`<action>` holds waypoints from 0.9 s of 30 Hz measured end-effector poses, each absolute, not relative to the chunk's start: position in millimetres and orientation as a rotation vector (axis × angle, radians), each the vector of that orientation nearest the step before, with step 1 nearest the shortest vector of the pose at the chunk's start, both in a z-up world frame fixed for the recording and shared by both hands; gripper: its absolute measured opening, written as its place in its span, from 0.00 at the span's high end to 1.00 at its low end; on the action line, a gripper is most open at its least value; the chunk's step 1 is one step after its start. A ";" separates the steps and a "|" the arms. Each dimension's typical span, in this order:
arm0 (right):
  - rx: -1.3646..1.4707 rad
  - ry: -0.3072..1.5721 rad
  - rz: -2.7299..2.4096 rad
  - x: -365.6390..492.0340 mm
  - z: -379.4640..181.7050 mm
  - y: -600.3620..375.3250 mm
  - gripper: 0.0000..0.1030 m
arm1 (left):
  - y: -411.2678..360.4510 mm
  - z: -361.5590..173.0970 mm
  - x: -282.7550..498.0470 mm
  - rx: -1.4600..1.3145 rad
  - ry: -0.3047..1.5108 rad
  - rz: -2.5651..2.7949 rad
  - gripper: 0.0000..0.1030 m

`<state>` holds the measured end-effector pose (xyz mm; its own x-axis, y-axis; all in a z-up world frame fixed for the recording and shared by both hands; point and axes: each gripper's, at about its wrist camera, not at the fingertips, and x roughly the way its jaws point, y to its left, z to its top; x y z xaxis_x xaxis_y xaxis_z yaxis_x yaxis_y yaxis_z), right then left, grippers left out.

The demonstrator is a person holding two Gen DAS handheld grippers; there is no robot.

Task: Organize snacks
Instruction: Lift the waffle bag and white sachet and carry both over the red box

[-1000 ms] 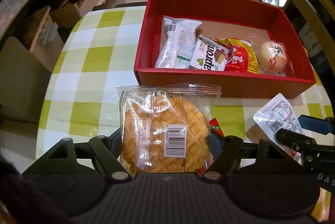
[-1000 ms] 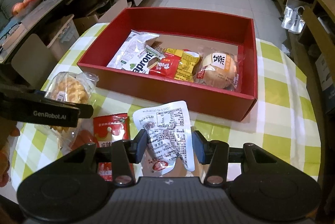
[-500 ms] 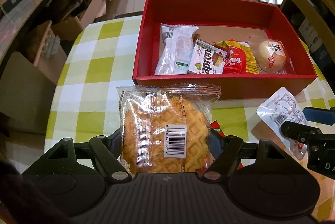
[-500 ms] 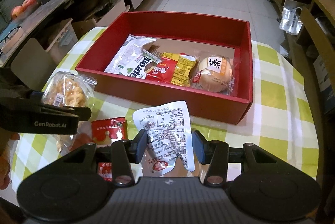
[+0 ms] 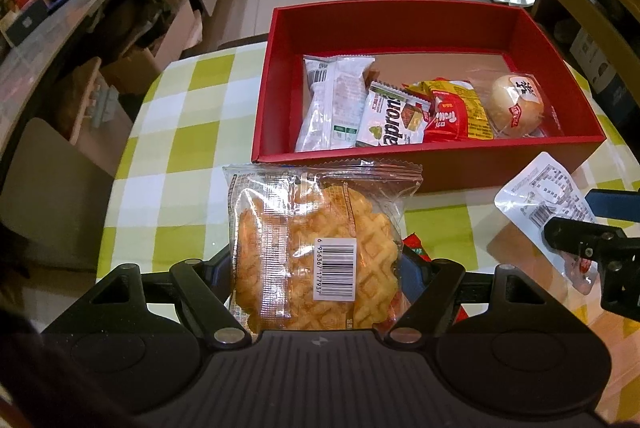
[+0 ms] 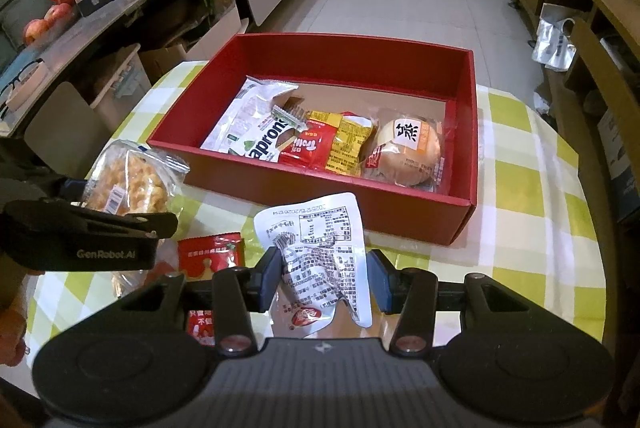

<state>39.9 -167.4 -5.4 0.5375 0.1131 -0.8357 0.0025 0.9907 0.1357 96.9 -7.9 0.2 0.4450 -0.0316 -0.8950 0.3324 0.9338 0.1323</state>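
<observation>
Mid-carry, both tools loaded, short of the red box [image 6: 312, 187].

Left tool [image 5: 316, 268]: clamped on waffle pack [image 5: 316, 252], held upright, barcode side to camera, above the checked surface [image 5: 172, 163] just in front of the box's near wall. Right tool [image 6: 322, 272]: clamped on white pouch [image 6: 320, 252], pinched and crumpled at the middle, also just short of the near wall.

Already in the box, in a row along the near side: long white pack [image 5: 332, 103], wafer pack [image 5: 392, 119], red-yellow packs [image 5: 452, 111], bun [image 5: 516, 103]. Far half bare, cardboard floor showing.

Next, likely: lift over the near wall, set down in the free far half, one hand at a time to avoid crowding; release only once well inside.

Red sachet [image 6: 210, 254] left on the surface between the tools; probably next pickup.

Hard to read: left pads hidden behind the waffle wrapper, so contact judged from the wrapper's pose. Pouch's lower end cut off by tool body. Sachet half covered in both views. Pouch print too small to read. Whether either pack clears the surface: cannot tell for sure.
</observation>
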 end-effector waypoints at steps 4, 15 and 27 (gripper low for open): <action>0.129 0.995 0.067 39.1 -3.2 -168.2 0.49 | -8.9 0.7 95.9 0.320 1.082 -0.230 0.21; 0.150 0.960 0.070 37.9 7.9 -172.0 0.49 | -12.3 1.1 94.5 0.339 1.071 -0.237 0.21; 0.176 0.932 0.057 38.4 13.8 -179.6 0.49 | -17.6 4.0 91.5 0.359 1.044 -0.240 0.21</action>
